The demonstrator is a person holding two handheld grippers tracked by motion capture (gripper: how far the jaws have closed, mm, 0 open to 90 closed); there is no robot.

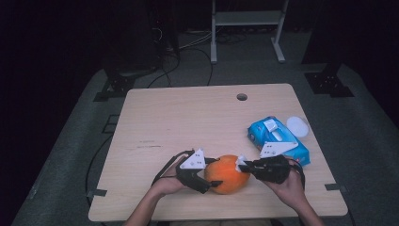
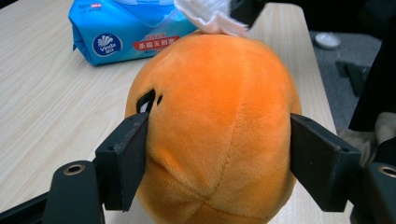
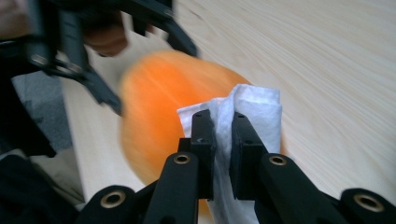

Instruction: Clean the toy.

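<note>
The left gripper (image 1: 212,178) is reaching in from the near left of the wooden table (image 1: 188,117) and bracketing the orange plush toy (image 1: 228,173), which is sitting near the table's front edge between the two hands. In the left gripper view the two black jaws are flanking the plush toy (image 2: 215,130), the left pad lying against its side just below a small black eye mark and the right pad sitting at its other flank, so the gripper is clasping the toy around its middle. The right gripper (image 1: 243,165) is coming in from the near right with its jaws clenched on a folded white tissue (image 3: 243,121), and in the right gripper view the tissue is standing up between the two narrow pads with the blurred orange toy (image 3: 154,112) just behind it. In the left gripper view that white tissue (image 2: 210,18) is touching the top of the toy. A blue pack of wet wipes (image 1: 277,140) is lying on the right part of the table, just beyond the right hand (image 1: 289,183), and a small white lid (image 1: 297,125) is resting just beside the pack's far end
</note>
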